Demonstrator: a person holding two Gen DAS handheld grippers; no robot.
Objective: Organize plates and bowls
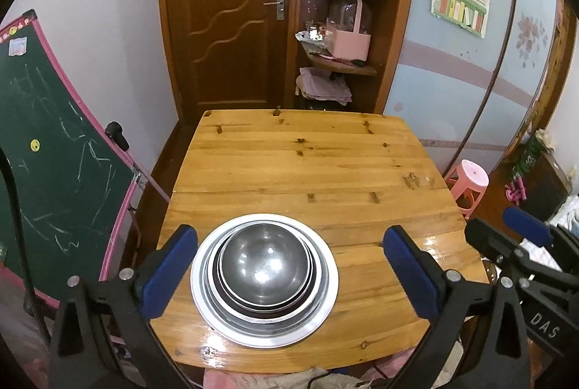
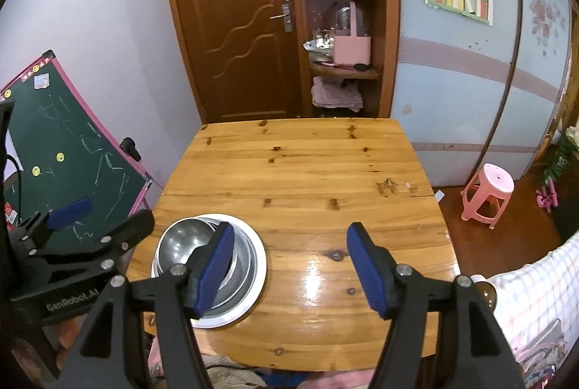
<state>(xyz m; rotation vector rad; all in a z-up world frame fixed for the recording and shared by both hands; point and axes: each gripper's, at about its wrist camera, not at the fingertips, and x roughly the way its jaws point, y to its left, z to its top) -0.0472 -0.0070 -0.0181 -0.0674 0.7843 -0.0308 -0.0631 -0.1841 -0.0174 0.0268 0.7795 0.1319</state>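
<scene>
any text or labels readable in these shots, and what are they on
"DAS" on the black body of the right tongs, seen from the left wrist.
"GenRobot.AI" on the black body of the left tongs, seen from the right wrist.
Wall poster: printed characters, too blurred to read.
Chalkboard: chalk scribbles and frame stickers, nothing legible.
Dark item by the pink stool: pale lettering, too small to read.

1 dish stack (image 1: 264,284), 2 hand-held grippers (image 1: 289,271)

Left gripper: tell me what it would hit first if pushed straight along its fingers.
Most likely the steel bowl on top of the stack on the white plate. The left gripper stands open, its fingers either side of the stack, nothing nearer between them. Depth is uncertain.
</scene>
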